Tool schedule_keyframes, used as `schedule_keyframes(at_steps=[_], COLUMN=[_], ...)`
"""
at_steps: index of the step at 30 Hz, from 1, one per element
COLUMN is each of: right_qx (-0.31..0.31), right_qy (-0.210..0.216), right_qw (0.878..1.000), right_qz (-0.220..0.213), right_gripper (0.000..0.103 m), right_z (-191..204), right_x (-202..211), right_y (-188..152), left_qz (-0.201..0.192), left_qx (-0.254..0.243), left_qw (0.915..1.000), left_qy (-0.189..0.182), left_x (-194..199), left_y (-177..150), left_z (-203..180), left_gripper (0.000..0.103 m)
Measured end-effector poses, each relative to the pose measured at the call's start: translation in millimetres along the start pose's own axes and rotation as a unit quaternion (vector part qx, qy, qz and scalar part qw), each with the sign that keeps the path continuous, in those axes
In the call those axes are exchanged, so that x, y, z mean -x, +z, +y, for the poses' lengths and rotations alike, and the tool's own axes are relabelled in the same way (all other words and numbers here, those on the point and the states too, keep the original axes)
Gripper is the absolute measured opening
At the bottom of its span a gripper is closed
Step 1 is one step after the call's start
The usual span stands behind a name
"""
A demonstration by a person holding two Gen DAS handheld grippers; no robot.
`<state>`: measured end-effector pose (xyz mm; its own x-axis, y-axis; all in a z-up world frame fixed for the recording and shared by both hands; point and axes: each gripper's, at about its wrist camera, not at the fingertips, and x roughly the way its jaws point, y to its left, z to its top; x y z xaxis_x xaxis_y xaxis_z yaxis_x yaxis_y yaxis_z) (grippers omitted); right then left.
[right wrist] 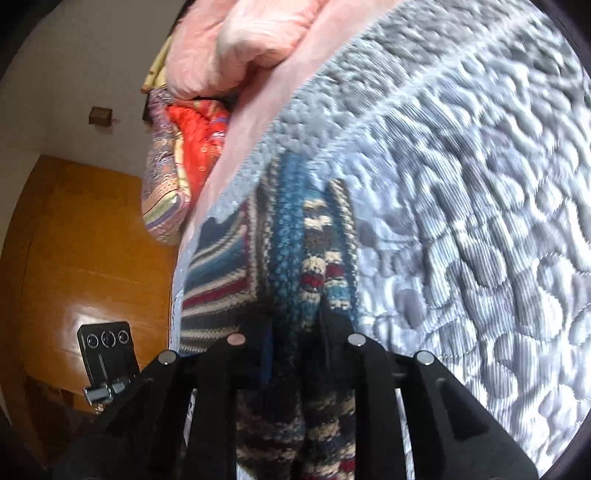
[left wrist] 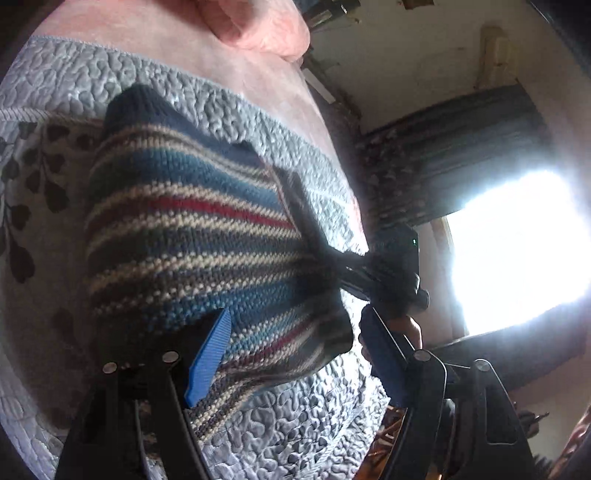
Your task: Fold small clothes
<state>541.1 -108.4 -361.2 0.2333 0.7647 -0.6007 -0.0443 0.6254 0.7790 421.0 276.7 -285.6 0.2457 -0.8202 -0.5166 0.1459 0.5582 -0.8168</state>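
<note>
The striped knitted garment (left wrist: 192, 236) fills the middle of the left wrist view, lying on the grey quilted bedspread (left wrist: 295, 424), with a pink blanket (left wrist: 258, 29) bunched at the top of the frame. The left gripper (left wrist: 295, 354) stands released, its blue pads spread wide at the lower edge of the frame, one pad over the knit's near edge and the other off to the right, clear of the cloth. The right gripper (right wrist: 295, 332) is clenched on a bunched fold of the garment (right wrist: 295, 229) at the lower middle of its view, probably so that this edge can be carried over the rest. From the left view the stripes run left to right; the garment's long axis seems to run from upper left to lower right, though the bunching makes this uncertain.
</note>
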Motion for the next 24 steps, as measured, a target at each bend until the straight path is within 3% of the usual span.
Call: schedule_keyframes(at_steps=[3,4,5,6,10,11,12,13,14,16,19,21,23,24], right_qx=[-0.014,-0.014,-0.011,-0.009,0.014,0.022,0.033,0.056,0.060,0.055,0.028,0.017,0.019,0.021], right_qy=[0.013,0.010,0.005,0.003,-0.014,-0.025,-0.037,-0.063,-0.057,-0.062,-0.094,-0.061,-0.045,-0.047], right_qw=[1.000,1.000,1.000,1.000,1.000,0.999,0.999,0.996,0.996,0.996,0.995,0.998,0.998,0.998], right_qz=[0.014,0.002,-0.014,-0.028,-0.006,0.012,0.015,0.007,-0.012,-0.037,-0.023,-0.025,-0.032,-0.039], right_gripper=[0.030,0.036,0.048,0.051,0.051,0.045,0.016,0.013,0.010,0.009,0.010,0.016,0.017,0.026], right_z=[-2.8,2.2,4.4,8.2,26.5,30.8,34.6,41.3,43.4,37.4,6.5,8.9,17.2,22.0], right_x=[3.5,11.0,20.0,27.0,15.2,4.4,1.3,-0.9,3.0,7.8,-6.0,-1.2,5.5,9.1], right_y=[4.2,9.3,11.0,14.6,30.0,32.4,32.5,33.6,33.5,29.7,19.3,21.9,26.4,30.6], left_qz=[0.009,0.013,0.014,0.014,0.003,0.007,0.011,0.019,0.029,0.034,0.045,0.052,0.036,0.025], left_qx=[0.021,0.022,0.018,0.017,0.030,0.031,0.030,0.031,0.034,0.036,0.041,0.047,0.024,0.013], left_qw=[0.9997,0.9997,0.9997,0.9997,0.9988,0.9989,0.9990,0.9990,0.9989,0.9987,0.9982,0.9975,0.9990,0.9996], left_qy=[-0.004,-0.007,-0.008,-0.009,-0.037,-0.036,-0.031,-0.025,-0.014,-0.008,0.000,0.002,-0.010,-0.010], left_x=[-4.9,-5.3,-4.4,-2.7,4.7,2.2,1.4,-4.6,-10.8,-15.7,-20.0,-15.0,3.2,9.8], left_y=[0.2,-0.1,-0.1,-2.0,-1.7,-2.7,-4.8,-5.4,-6.5,-8.9,-9.4,-6.3,5.7,13.3], left_z=[9.9,9.8,8.5,7.9,11.5,13.5,13.8,15.7,19.3,22.8,21.9,14.8,-1.7,-6.6], left_gripper=[0.073,0.073,0.073,0.073,0.073,0.073,0.073,0.072,0.068,0.062,0.058,0.058,0.059,0.061])
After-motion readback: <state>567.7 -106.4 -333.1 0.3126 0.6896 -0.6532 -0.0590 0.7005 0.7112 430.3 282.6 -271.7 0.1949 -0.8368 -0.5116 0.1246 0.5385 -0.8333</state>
